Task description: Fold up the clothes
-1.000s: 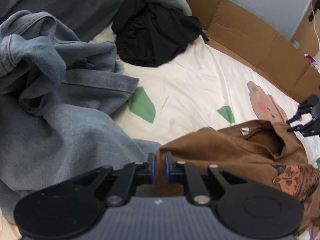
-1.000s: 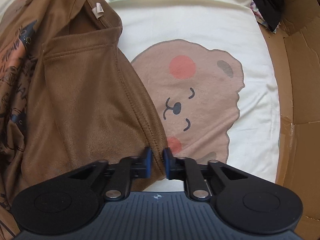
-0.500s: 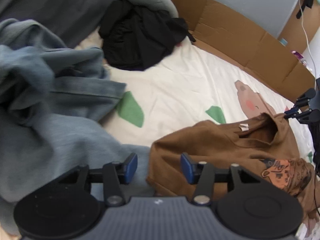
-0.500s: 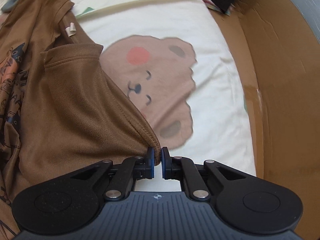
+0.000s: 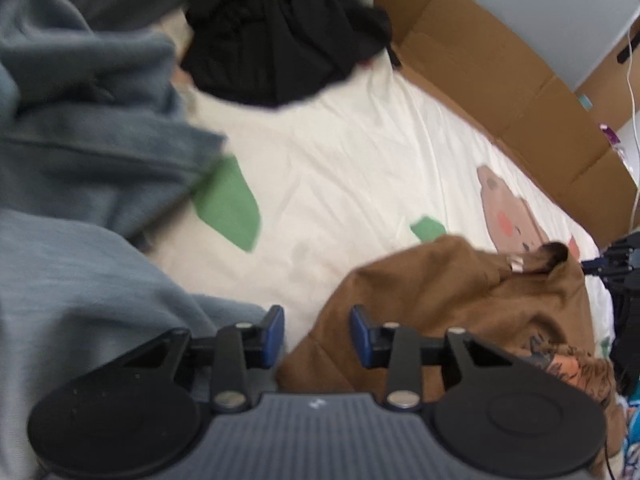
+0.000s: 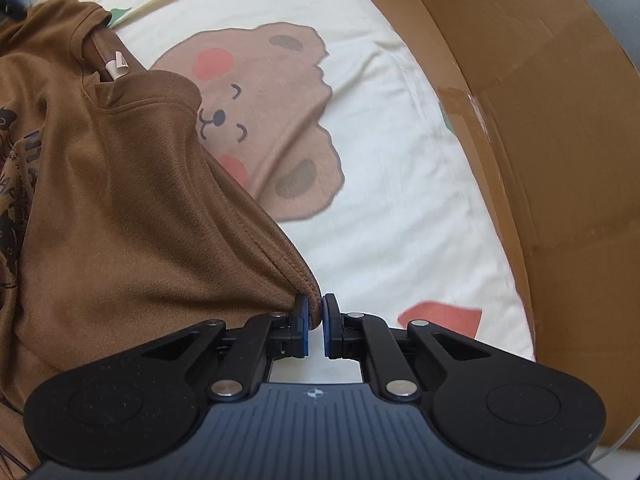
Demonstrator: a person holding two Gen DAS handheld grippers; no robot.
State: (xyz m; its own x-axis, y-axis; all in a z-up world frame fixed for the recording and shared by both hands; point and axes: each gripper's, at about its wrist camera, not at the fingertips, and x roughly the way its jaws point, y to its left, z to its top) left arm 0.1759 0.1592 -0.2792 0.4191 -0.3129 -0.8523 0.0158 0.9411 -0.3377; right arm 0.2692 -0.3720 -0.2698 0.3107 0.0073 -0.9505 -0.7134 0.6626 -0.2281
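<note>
Pinching one brown shirt (image 6: 120, 216) hem: right tool (image 6: 314, 322); left tool (image 5: 318, 336) released, closing.

A rumpled brown t-shirt (image 6: 120, 208) with what looks like dark chest print lies on the cream bedsheet (image 6: 400, 220).

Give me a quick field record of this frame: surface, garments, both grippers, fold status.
surface: cream bedsheet with bear print, cardboard along its edge
worked garment: brown shirt, crumpled, not yet folded
right gripper: shut on the brown shirt's hem
left gripper: open, jaws have just been closing, over the brown shirt's edge, pads not pressing it
other clothes: blue-grey garments at left, black garment behind
</note>
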